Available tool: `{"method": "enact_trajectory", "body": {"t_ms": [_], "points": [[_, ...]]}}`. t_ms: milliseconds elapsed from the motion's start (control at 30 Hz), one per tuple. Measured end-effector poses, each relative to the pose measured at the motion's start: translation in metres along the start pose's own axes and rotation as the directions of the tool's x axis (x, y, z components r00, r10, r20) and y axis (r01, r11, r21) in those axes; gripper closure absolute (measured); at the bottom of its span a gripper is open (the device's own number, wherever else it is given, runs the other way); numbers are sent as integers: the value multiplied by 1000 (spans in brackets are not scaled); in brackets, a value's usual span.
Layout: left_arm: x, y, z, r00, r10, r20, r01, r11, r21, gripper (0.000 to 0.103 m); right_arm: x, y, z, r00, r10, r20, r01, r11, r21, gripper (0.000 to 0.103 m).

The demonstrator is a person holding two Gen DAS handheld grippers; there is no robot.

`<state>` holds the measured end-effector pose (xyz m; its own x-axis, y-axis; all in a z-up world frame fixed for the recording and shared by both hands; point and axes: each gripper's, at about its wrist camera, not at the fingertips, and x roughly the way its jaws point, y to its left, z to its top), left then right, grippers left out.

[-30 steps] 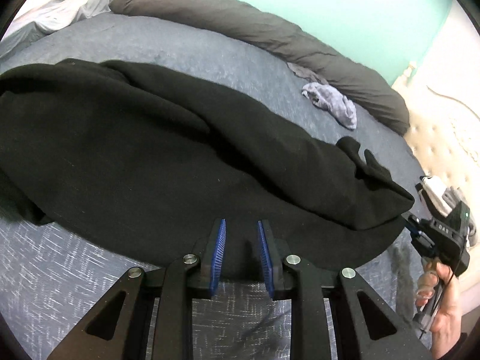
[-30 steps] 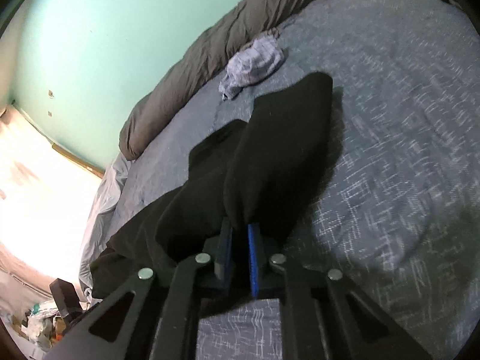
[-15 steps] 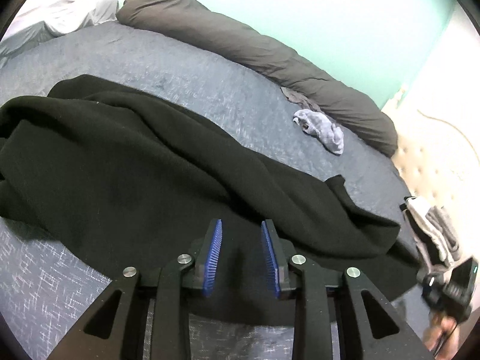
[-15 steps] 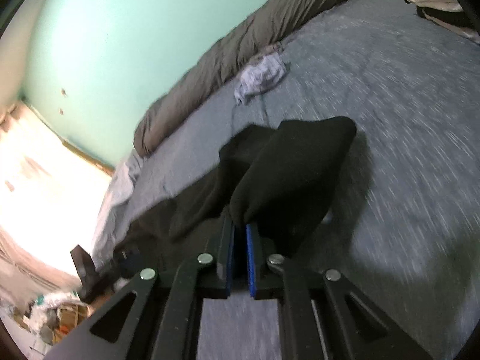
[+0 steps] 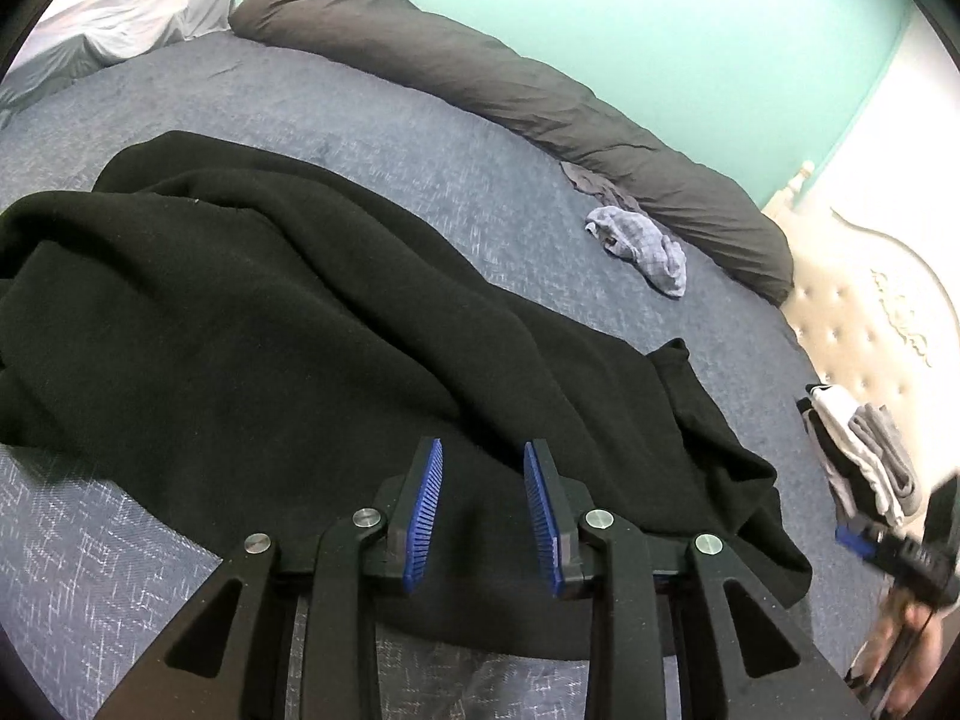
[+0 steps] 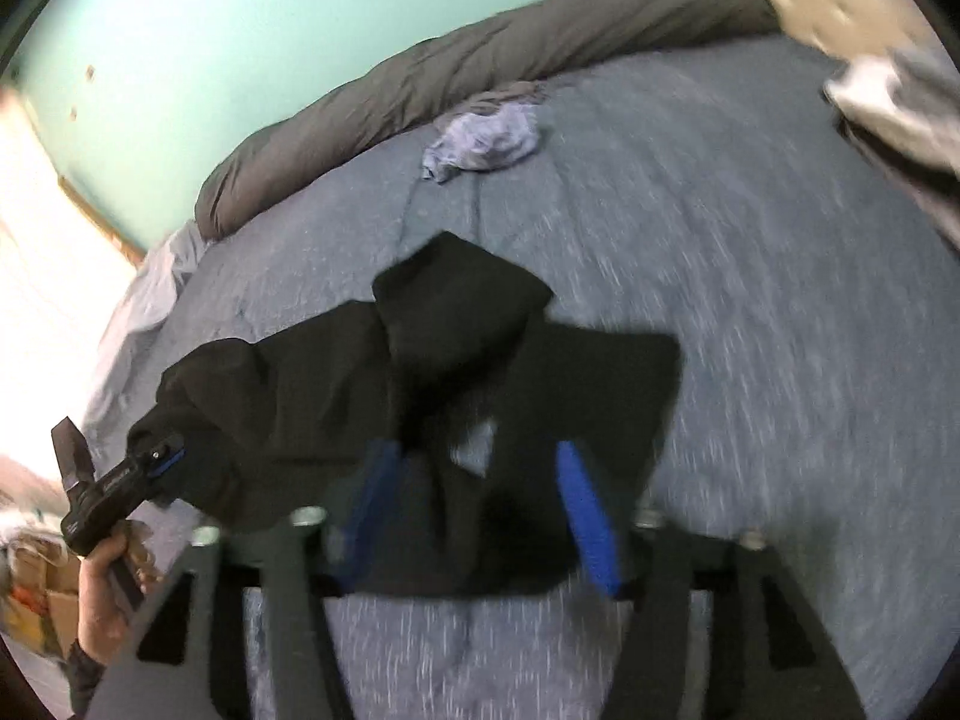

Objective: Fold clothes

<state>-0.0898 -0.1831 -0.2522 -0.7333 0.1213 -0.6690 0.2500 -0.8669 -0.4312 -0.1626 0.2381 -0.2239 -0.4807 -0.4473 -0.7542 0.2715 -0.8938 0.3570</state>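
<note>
While we look from left to right, we first see our left gripper [image 5: 483,495] with its blue pads a little apart and nothing pinched between them; it hangs just over the near edge of the black garment [image 5: 300,330]. That garment lies spread and rumpled on the blue bed cover [image 5: 420,138], and its long way runs from the far left across to the near right. Next comes our right gripper [image 6: 474,510], whose jaws have just been opening; they stand wide now, and the black end [image 6: 468,324] lies loose under them, not pinched. We think the right end is nearer the right gripper, so that hand should grab there. A small grey cloth [image 5: 642,240] lies farther off.
</note>
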Motion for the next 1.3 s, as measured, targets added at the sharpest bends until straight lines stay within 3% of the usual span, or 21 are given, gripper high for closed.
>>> {"method": "enact_trajectory", "body": {"t_ms": [200, 467, 533, 700, 733, 800, 900, 1100, 1300], "points": [[7, -6, -3, 1000, 2, -21, -1, 1000, 22, 72, 73, 42, 51, 993, -73, -90, 55, 981, -184, 36], [12, -1, 0, 1000, 1, -31, -1, 1000, 19, 72, 144, 69, 78, 962, -168, -216, 87, 936, -342, 36], [13, 2, 1, 1000, 1, -30, -1, 1000, 11, 72, 161, 77, 76, 944, -206, -259, 88, 911, -402, 36], [13, 5, 2, 1000, 1, -29, -1, 1000, 4, 72, 195, 96, 58, 893, -361, -269, 140, 790, -597, 37], [14, 5, 2, 999, 1, -32, -1, 1000, 3, 72, 197, 95, 56, 889, -371, -268, 144, 782, -607, 50], [15, 6, 2, 999, 3, -36, -3, 1000, 2, 72, 192, 88, 60, 898, -365, -247, 158, 790, -593, 78], [16, 7, 1, 999, 6, -38, -6, 1000, -1, 72, 179, 71, 74, 924, -319, -212, 166, 833, -528, 92], [16, 8, 0, 999, 13, -35, -13, 1000, -5, 72, 128, 31, 125, 958, -282, -47, 245, 895, -372, 97], [15, 11, 0, 999, 29, -25, -29, 1000, -9, 72, 86, -26, 177, 953, -290, 90, 302, 937, -178, 98]]}}
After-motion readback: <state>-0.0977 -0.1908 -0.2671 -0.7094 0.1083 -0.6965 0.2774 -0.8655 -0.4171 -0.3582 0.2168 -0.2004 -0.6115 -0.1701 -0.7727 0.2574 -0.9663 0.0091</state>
